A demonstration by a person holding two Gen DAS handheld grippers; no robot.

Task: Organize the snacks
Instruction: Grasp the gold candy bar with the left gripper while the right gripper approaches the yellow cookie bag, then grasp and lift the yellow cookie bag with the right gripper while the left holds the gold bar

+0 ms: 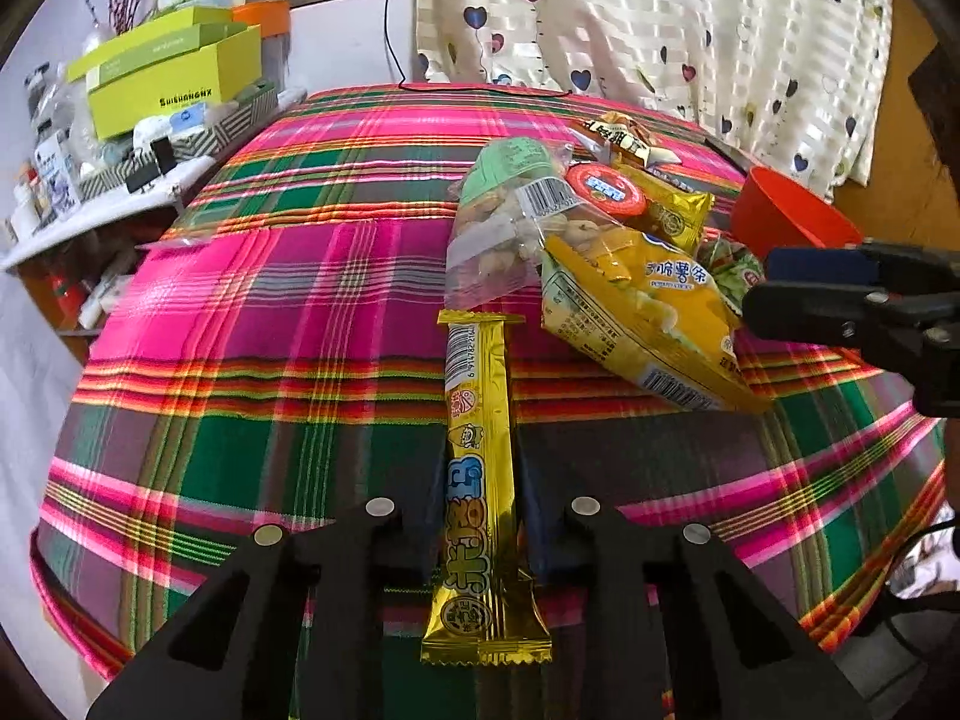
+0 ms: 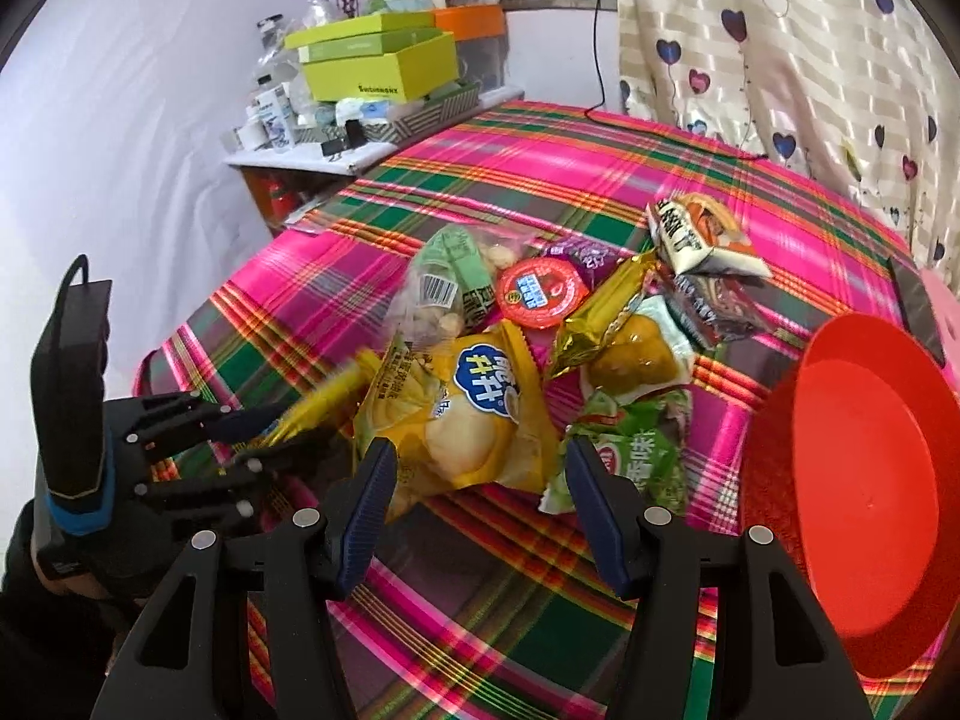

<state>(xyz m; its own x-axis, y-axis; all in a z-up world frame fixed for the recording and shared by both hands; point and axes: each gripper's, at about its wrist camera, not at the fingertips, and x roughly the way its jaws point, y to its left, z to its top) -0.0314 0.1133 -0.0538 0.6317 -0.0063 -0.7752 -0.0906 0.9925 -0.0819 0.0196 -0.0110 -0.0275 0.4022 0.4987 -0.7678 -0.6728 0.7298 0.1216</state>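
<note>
A long gold stick snack (image 1: 480, 450) lies along the plaid tablecloth (image 1: 270, 312), and my left gripper (image 1: 483, 516) is shut on its near part. The right wrist view shows that gripper (image 2: 240, 438) at the left, holding the stick (image 2: 324, 396). My right gripper (image 2: 480, 468) is open just short of a yellow potato-stick bag (image 2: 468, 414) with nothing between its fingers; the left wrist view catches it (image 1: 762, 285) at the right edge. The snack pile holds a clear nut bag (image 2: 444, 294), a red-lidded cup (image 2: 540, 291) and a green packet (image 2: 636, 456).
A red plastic bowl (image 2: 870, 480) stands at the right of the pile. A cluttered side table with lime-green boxes (image 2: 378, 60) sits beyond the far left corner. A heart-print curtain (image 1: 660, 30) hangs behind, and a black cable (image 2: 600, 48) runs down to the cloth.
</note>
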